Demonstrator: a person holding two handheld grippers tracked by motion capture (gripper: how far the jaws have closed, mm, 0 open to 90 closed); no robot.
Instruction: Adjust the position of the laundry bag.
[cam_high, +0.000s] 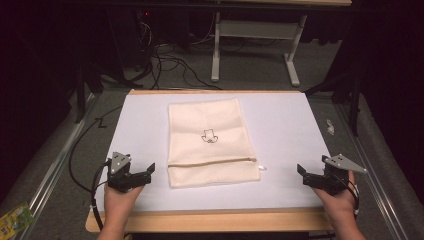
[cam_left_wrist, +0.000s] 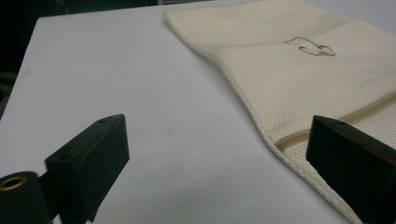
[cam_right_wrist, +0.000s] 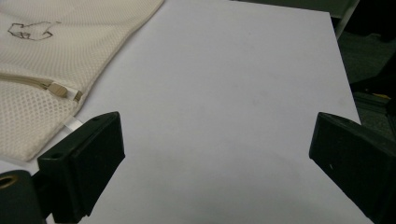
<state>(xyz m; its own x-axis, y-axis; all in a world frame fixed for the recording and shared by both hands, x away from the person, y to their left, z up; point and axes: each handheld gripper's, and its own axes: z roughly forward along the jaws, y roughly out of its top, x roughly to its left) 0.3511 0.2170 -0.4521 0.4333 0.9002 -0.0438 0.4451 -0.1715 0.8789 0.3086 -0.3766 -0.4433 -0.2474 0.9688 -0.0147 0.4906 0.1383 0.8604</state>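
I am holding the left claw (cam_high: 142, 176) and right claw (cam_high: 307, 176) wide beside the zippered mesh bag (cam_high: 210, 142), likely preparing a first grasp.

i sit at a wood-edged table (cam_high: 210, 219) topped with a white sheet (cam_high: 285, 130), in a dim room. beyond it, grey carpet (cam_high: 250, 70) carries a tangle of black cables (cam_high: 167, 62) and a white-legged desk frame (cam_high: 255, 35). metal rails (cam_high: 55, 165) flank both sides of me.
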